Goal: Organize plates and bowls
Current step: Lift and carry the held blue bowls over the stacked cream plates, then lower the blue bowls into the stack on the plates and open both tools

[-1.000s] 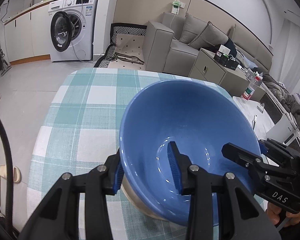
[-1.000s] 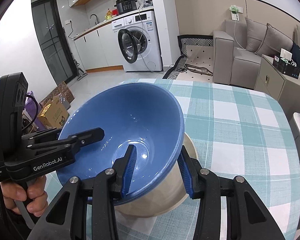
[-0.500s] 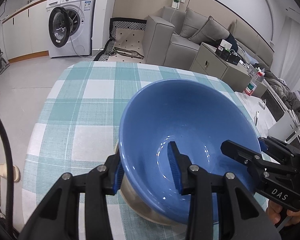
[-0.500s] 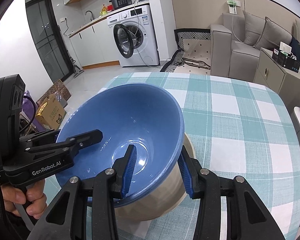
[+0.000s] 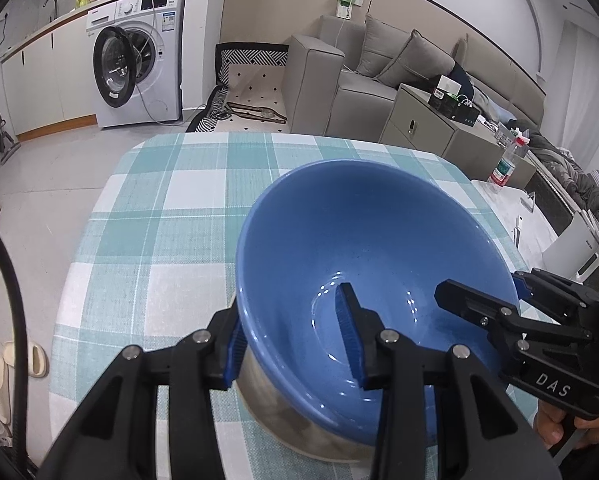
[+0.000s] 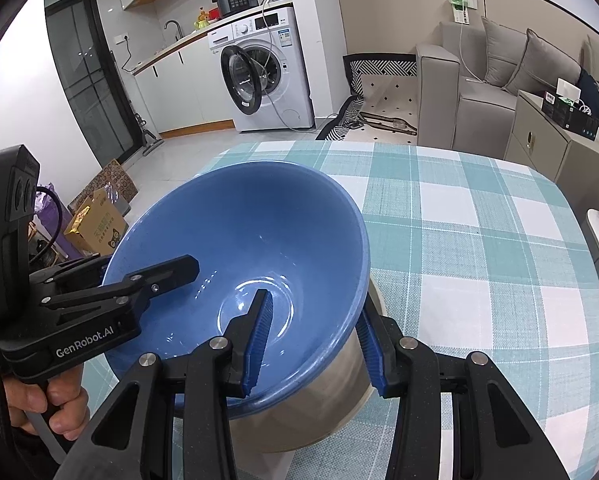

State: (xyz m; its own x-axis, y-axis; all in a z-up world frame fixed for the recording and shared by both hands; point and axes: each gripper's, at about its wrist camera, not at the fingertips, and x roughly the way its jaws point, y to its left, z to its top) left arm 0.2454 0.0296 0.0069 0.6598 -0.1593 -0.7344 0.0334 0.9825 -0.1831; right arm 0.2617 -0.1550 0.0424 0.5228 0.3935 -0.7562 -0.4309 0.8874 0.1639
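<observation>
Both my tongs, left (image 5: pixel 293 342) & right (image 6: pixel 313 346), pinch blue bowl (image 5: pixel 363 280) rim; it's sunk lower into steel bowl (image 6: pixel 323 408) at frame bottom, nearly nested.

steel bowl (image 6: pixel 323 412): mostly buried under the blue bowl (image 6: pixel 259 248), only a strip of outer wall shows, rim and inside hidden
blue bowl base: can't see it, sunk in the steel one
left gripper (image 5: pixel 295 344): handles run off the bottom edge
right gripper (image 6: pixel 313 338): same, bottom cut off
washing machine (image 5: pixel 139 68) labels: way too small to read
</observation>
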